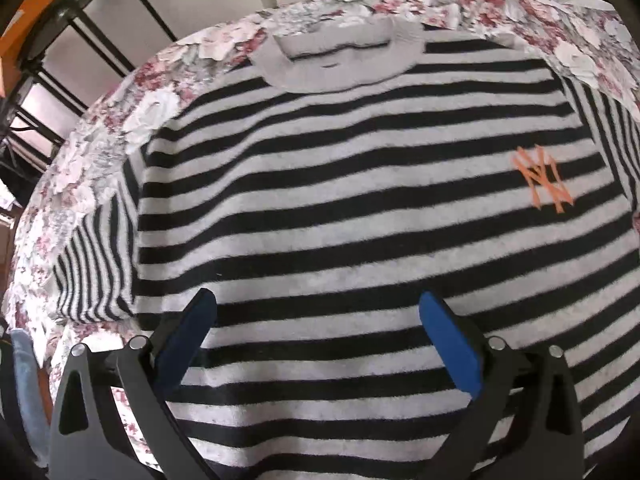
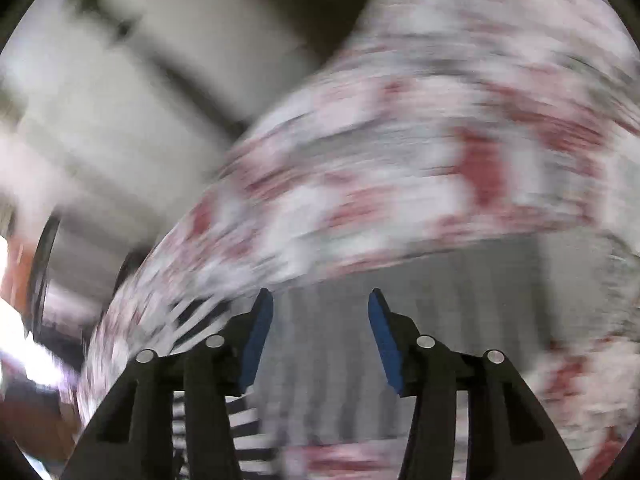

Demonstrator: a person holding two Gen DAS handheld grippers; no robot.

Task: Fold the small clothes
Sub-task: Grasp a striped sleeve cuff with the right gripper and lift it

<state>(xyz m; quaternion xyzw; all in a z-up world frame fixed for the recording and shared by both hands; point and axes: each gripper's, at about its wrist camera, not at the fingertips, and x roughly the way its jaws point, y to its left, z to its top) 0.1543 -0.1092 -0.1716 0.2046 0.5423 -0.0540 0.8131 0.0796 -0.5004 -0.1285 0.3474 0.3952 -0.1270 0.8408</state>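
Left wrist view: a striped sweater (image 1: pixel 340 200) lies spread flat, collar away from the camera, on a floral cloth (image 1: pixel 100 128). The left claw (image 1: pixel 318 308) hovers over its lower part, jaws wide apart, holding nothing.

Right wrist view: heavily blurred. The right claw (image 2: pixel 320 304) has its jaws apart above grey fabric (image 2: pixel 400 320), gripping nothing.

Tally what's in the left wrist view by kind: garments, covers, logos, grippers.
Striped sweater: 1
Floral cover under it: 1
Orange logo on the sweater: 1
Left gripper, jaws open above the sweater: 1
Total: 4
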